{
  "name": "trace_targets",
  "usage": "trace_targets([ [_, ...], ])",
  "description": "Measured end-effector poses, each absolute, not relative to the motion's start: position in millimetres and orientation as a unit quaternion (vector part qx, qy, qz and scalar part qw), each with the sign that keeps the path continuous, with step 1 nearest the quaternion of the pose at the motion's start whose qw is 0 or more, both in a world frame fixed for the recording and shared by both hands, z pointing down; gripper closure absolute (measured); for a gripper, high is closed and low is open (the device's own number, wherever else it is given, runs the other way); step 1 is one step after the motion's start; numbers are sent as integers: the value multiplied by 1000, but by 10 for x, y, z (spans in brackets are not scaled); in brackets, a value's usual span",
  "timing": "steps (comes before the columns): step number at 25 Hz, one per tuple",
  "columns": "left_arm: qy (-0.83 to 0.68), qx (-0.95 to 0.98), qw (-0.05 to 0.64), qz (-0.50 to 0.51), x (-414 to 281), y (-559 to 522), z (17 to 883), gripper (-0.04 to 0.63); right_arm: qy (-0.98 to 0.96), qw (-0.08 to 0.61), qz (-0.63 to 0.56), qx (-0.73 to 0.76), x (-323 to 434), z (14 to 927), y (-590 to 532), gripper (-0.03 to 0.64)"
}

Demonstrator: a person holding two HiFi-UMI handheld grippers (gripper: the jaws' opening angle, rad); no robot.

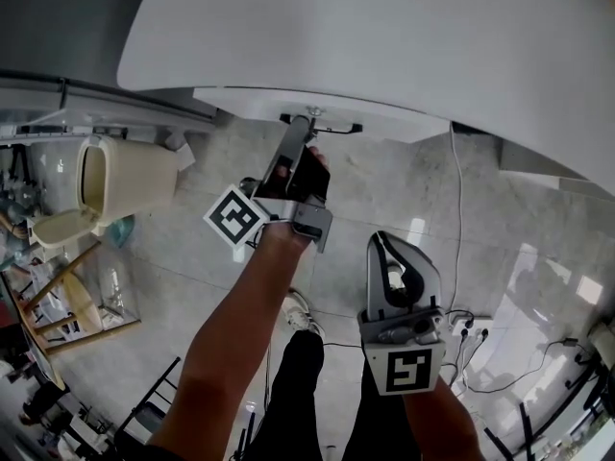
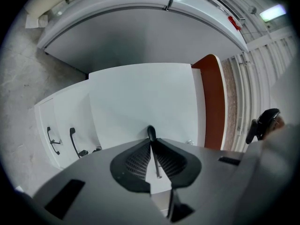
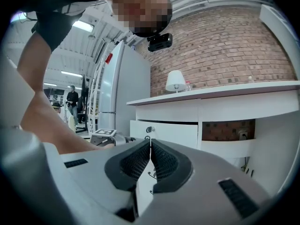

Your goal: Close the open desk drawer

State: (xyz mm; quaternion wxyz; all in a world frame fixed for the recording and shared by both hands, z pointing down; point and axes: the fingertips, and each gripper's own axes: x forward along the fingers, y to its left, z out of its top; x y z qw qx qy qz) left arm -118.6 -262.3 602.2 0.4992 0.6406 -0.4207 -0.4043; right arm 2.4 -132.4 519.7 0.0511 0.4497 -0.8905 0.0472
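Observation:
In the head view the white desk (image 1: 384, 36) fills the top, and its drawer (image 1: 288, 102) juts out a little beneath the top. My left gripper (image 1: 304, 128) reaches forward to the drawer's black handle (image 1: 336, 127). In the left gripper view the left gripper (image 2: 151, 142) is shut, with the handle (image 2: 151, 132) pinched at its tips against the white drawer front (image 2: 140, 97). My right gripper (image 1: 382, 243) hangs back over the floor, shut and empty. The right gripper view shows the right gripper (image 3: 150, 143) in front of the part-open drawer (image 3: 166, 132) seen from the side.
Lower drawers with black handles (image 2: 72, 142) sit to the left of the gripped one. A beige bin (image 1: 125, 176) and a wooden stool (image 1: 77, 301) stand on the floor at left. Cables and a power strip (image 1: 466, 329) lie at right. A lamp (image 3: 174, 81) stands on the desk.

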Motion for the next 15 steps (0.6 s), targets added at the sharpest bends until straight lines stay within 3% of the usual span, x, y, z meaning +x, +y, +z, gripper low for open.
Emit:
trace_targets([
  [15,-422,650,499,-388,-1182,-2976,6023,552,-909,21,48,413,-299,4960,-1298,589],
])
